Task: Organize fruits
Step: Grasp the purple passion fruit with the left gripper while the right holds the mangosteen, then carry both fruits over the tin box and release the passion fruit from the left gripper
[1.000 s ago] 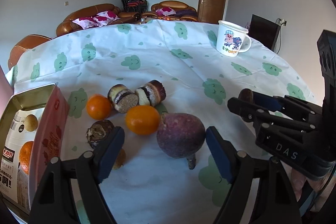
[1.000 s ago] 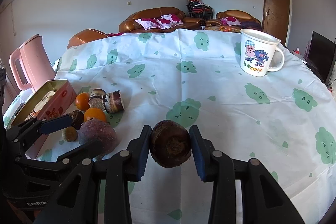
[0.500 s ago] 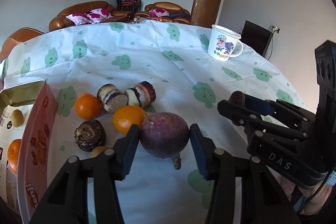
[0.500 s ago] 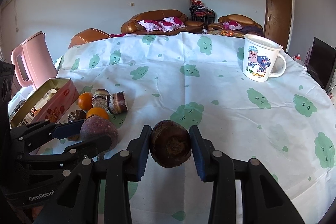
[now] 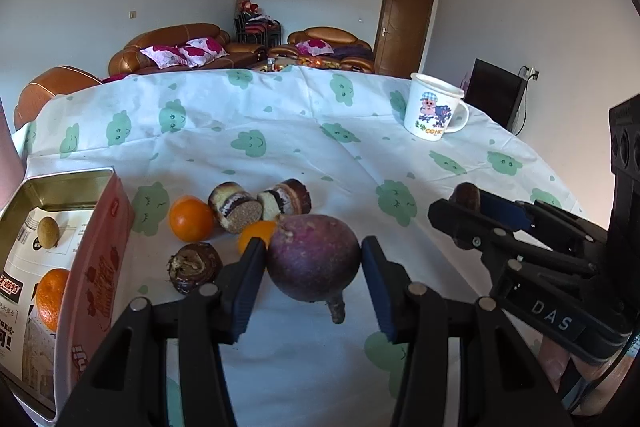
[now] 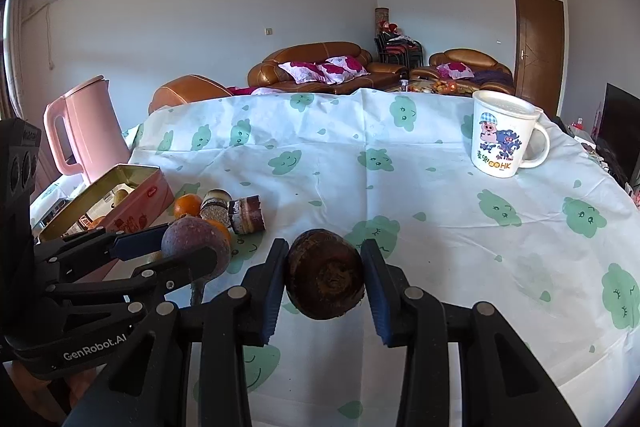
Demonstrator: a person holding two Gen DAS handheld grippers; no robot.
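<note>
- Since a second ago, the left gripper [image 5: 313,269] has closed its wide-apart jaws onto the purple round fruit [image 5: 313,261], which now looks lifted just above the tablecloth [image 5: 280,155].
- Right gripper [image 6: 324,277] stays clamped on a dark brown fruit [image 6: 325,274], held above the cloth.
- At left stands an open pink tin [image 5: 100,247] with an orange and a small brown fruit inside.
- Beside the tin lie two oranges [image 5: 191,219], two cake rolls [image 5: 236,213] and a dark brown fruit [image 5: 195,267].
- A cartoon mug [image 6: 502,135] stands far right; a pink kettle [image 6: 84,131] far left.
</note>
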